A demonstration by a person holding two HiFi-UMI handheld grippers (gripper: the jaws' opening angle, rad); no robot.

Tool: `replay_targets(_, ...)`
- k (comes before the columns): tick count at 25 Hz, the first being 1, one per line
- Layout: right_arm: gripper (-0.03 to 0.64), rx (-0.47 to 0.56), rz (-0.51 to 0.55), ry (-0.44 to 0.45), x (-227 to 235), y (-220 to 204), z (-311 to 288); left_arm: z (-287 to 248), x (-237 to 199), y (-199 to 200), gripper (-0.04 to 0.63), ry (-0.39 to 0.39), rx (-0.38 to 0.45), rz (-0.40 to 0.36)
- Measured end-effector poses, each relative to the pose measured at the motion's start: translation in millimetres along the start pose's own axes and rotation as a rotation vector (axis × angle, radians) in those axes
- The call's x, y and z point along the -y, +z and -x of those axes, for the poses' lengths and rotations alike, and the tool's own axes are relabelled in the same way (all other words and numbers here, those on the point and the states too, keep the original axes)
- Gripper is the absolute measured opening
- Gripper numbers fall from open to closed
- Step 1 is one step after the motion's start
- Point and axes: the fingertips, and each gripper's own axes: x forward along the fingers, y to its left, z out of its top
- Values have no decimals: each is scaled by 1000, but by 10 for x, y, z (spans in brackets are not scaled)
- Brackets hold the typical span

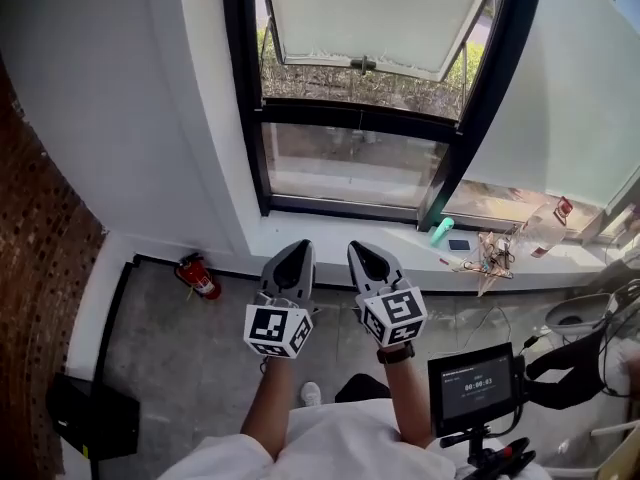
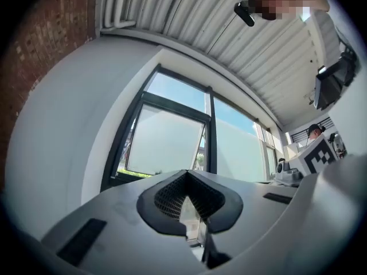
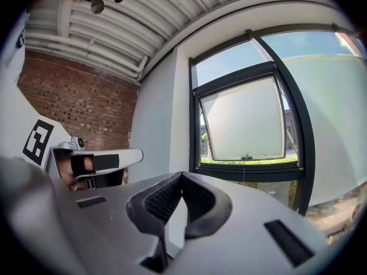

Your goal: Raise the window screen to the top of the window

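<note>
Up ahead and above, well apart from the closed, empty left gripper and right gripper, the window screen spans the window crosswise, its handle nearer the right one.

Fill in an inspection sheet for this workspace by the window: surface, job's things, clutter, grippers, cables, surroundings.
Surface: white window sill, bare at its left, small things on its right part.
Job's things: black-framed window; pale upper panel with a handle at its lower edge; cannot tell whether that is the screen.
Clutter: teal object and small dark device on the sill.
Grippers: left gripper and right gripper side by side before the window, jaws shut, nothing between them.
Cables: tangle of wires on the sill.
Surroundings: fire extinguisher and black box on the floor; monitor at right; brick wall at left.
</note>
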Motion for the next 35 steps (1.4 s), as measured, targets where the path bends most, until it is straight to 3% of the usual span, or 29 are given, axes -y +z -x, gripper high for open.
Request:
replay_targets(4, 3, -12, -35, -44, 310, -123, -235, -282, -116, -270, 0, -3, -69, -21)
replay_targets(8, 3, -17, -70, -25, 560, -210, -591, -682, -260, -418, 0, -15, -94, -13)
replay_targets(17, 3, 76, -84, -46, 1822, 76, -1461, -2273, -469, -410, 0, -59, -52, -111)
replay_targets(23, 3, 65, -96, -35, 2503, 30, -1978, -3087, -640, -666, 0, -32, -77, -120)
replay_targets(29, 3, 12, -166, -40, 2853, -256, -2532, -3677, -875, -902, 0, -49, -120, -136)
replay_targets(35, 3, 44, -153, -99, 3131, -127, -3376, -4459, -1435, -939, 0, -129, -101, -135)
